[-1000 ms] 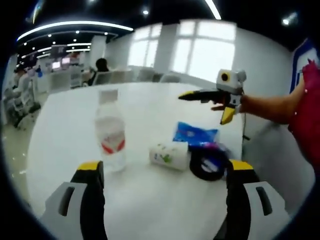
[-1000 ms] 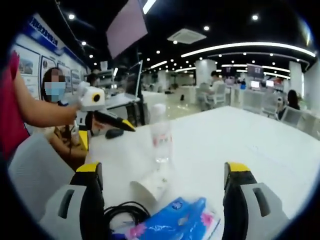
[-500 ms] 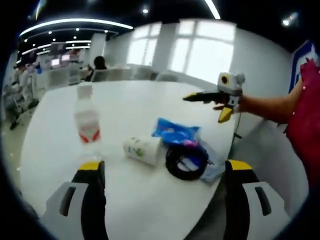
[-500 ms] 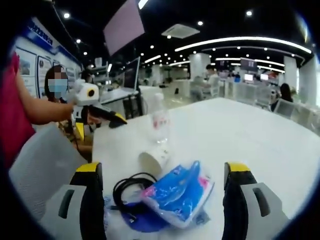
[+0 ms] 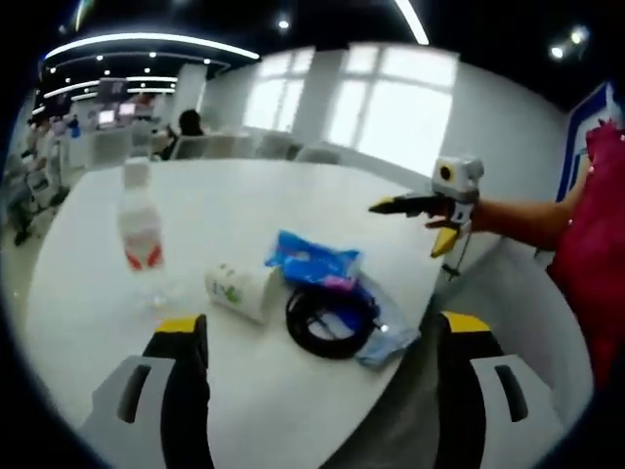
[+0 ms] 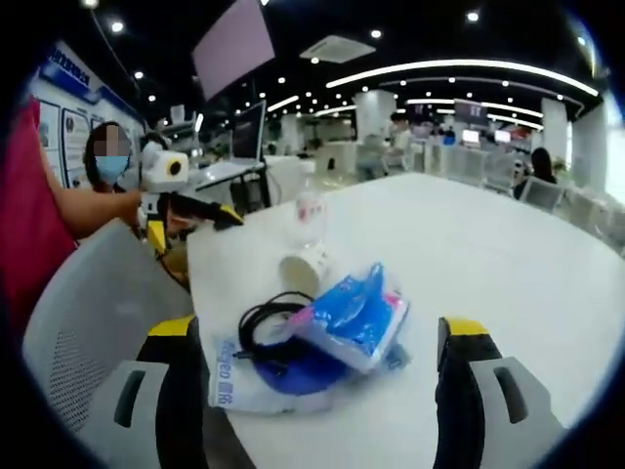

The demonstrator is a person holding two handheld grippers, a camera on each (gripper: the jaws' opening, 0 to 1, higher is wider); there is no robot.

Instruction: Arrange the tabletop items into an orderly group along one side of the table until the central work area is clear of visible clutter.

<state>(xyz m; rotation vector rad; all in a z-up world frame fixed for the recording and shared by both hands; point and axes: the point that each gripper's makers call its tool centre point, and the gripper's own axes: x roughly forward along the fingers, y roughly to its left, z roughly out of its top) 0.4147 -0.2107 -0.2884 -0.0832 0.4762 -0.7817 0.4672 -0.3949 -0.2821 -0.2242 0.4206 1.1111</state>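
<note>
Clustered near one edge of the round white table (image 5: 293, 410) lie a blue plastic tissue pack (image 5: 314, 262), a coiled black cable (image 5: 327, 322) and a white paper cup (image 5: 240, 290) tipped on its side; the cable rests on a flat clear-and-blue plastic bag (image 6: 256, 376), and the tissue pack overlaps the coil. A clear plastic water bottle with a red label (image 5: 140, 239) stands upright just beyond the cup. Left gripper (image 5: 317, 337): yellow-tipped jaws spread wide, empty, above the table edge. Right gripper (image 6: 317, 337): jaws likewise parted, holding nothing, facing the cluster. A grey mesh chair (image 6: 88, 322) stands beside the table.
</note>
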